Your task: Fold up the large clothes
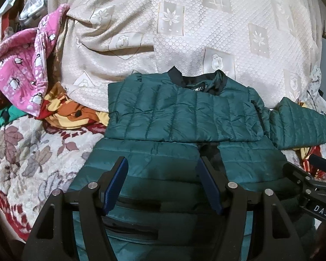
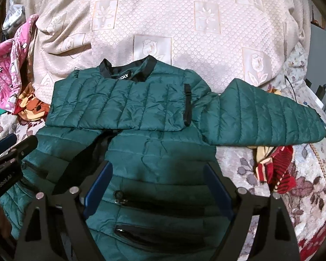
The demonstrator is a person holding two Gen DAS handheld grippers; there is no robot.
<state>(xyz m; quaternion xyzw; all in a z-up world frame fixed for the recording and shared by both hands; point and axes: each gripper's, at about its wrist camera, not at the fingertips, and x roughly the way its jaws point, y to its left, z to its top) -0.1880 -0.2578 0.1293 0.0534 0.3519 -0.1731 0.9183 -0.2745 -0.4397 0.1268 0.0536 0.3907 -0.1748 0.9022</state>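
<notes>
Under both grippers: green jacket [image 1: 184, 113]; left gripper [image 1: 162, 180], right gripper [image 2: 157, 187] spread, empty.

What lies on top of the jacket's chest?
One sleeve is folded across the jacket, below the collar. The chest under it is hidden. The other sleeve lies outstretched.

The green jacket [image 1: 184, 113] runs off the bottom edge below both jaws; its collar label [image 2: 122, 78] is half hidden.
</notes>
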